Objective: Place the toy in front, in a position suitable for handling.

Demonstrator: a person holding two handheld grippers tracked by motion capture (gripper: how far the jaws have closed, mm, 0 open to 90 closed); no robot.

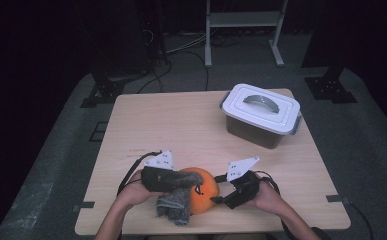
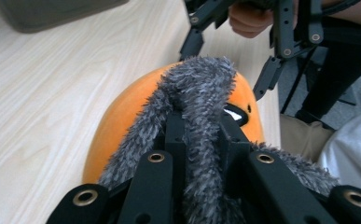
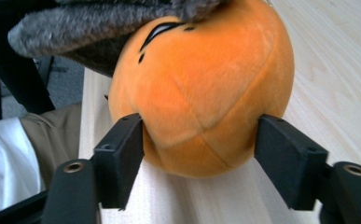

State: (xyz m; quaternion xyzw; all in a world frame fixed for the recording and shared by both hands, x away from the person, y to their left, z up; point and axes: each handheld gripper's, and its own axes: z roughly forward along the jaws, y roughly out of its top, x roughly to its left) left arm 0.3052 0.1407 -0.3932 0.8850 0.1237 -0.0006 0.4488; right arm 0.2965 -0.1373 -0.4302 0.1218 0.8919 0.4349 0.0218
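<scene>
An orange plush ball (image 1: 204, 193) with a small black face lies near the table's front edge. Draped over its top is a grey fuzzy cloth (image 1: 177, 204), which hangs down the ball's left side. My left gripper (image 2: 201, 123) is shut on a fold of that grey cloth (image 2: 197, 79) just above the orange ball (image 2: 122, 116). My right gripper (image 3: 199, 140) comes from the right, one jaw on each side of the ball (image 3: 201, 79). Its pads sit at the ball's flanks without denting it, so it is open. The grey cloth (image 3: 99, 23) covers the ball's top.
A dark box with a white clip-on lid and handle (image 1: 261, 112) stands at the table's back right. The wooden table (image 1: 181, 125) has bare surface in the middle and left. The person's lap is close under the front edge.
</scene>
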